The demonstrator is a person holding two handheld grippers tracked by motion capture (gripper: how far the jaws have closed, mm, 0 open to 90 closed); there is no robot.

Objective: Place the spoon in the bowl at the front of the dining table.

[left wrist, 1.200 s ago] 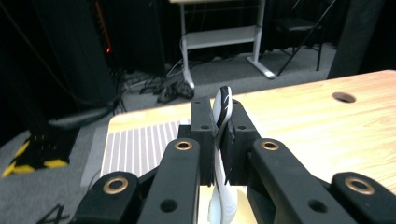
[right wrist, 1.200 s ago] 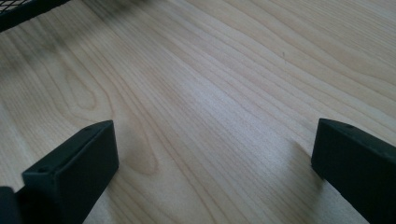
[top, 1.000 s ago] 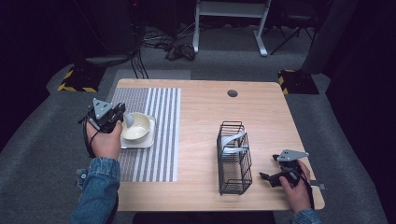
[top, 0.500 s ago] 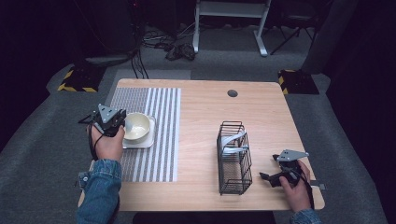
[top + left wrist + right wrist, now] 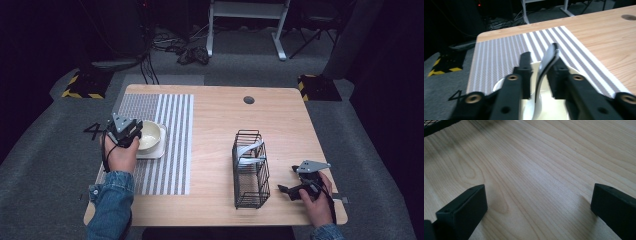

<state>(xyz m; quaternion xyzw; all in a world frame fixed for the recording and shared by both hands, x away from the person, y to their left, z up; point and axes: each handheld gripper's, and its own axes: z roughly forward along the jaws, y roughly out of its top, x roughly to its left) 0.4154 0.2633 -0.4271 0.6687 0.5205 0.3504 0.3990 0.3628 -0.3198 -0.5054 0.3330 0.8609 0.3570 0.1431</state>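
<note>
Bowl [image 5: 149, 136] near the surface's left edge: left gripper [image 5: 541, 67] pinched only its thin rim, so it could've slipped; right gripper [image 5: 536, 202] sat wide open, empty.

The left gripper [image 5: 539, 75] has its black jaws closed on the rim of a white bowl [image 5: 544, 67]. A striped mat [image 5: 499, 55] lies beneath, with bare wooden tabletop [image 5: 604, 32] toward two o'clock.
</note>
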